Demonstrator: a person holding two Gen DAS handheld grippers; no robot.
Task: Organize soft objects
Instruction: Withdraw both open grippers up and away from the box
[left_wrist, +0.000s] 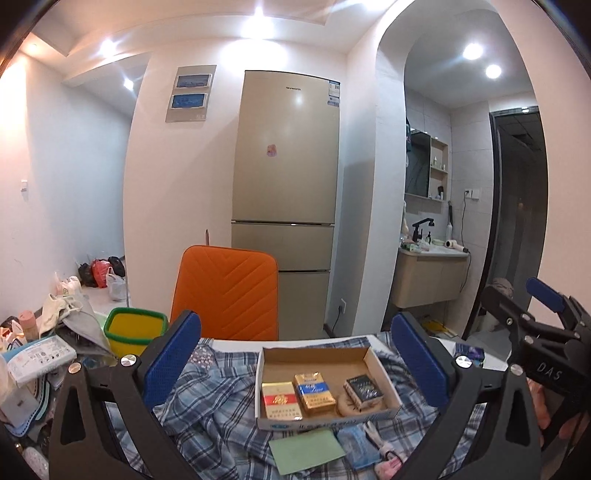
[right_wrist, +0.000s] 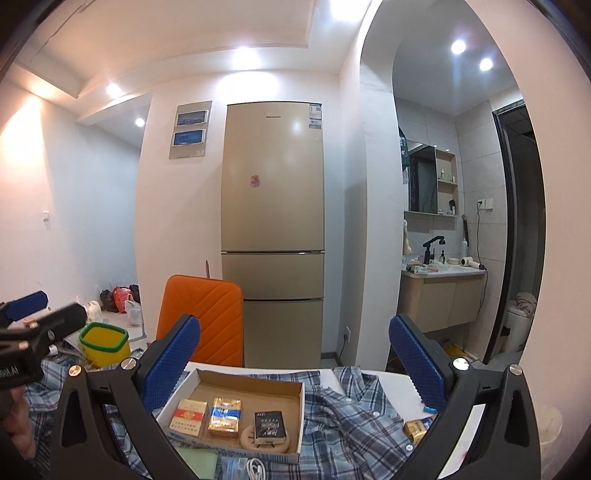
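A blue plaid shirt (left_wrist: 214, 398) lies crumpled over the table, also spread wide in the right wrist view (right_wrist: 351, 417). On it sits an open cardboard box (left_wrist: 314, 352) (right_wrist: 251, 380) holding three cigarette packs and a round pad. A green cloth (left_wrist: 306, 448) (right_wrist: 197, 461) and a blue packet (left_wrist: 356, 443) lie in front of the box. My left gripper (left_wrist: 295, 332) hovers open above the box, empty. My right gripper (right_wrist: 293, 336) is open and empty too, above the shirt. Each shows at the edge of the other's view.
A yellow bin with a green rim (left_wrist: 135, 328) (right_wrist: 105, 341) stands at the left, beside a heap of cloths and packets (left_wrist: 55, 332). An orange chair (left_wrist: 227, 295) stands behind the table, a fridge (left_wrist: 288, 184) beyond. A gold pack (right_wrist: 415, 430) lies on the right.
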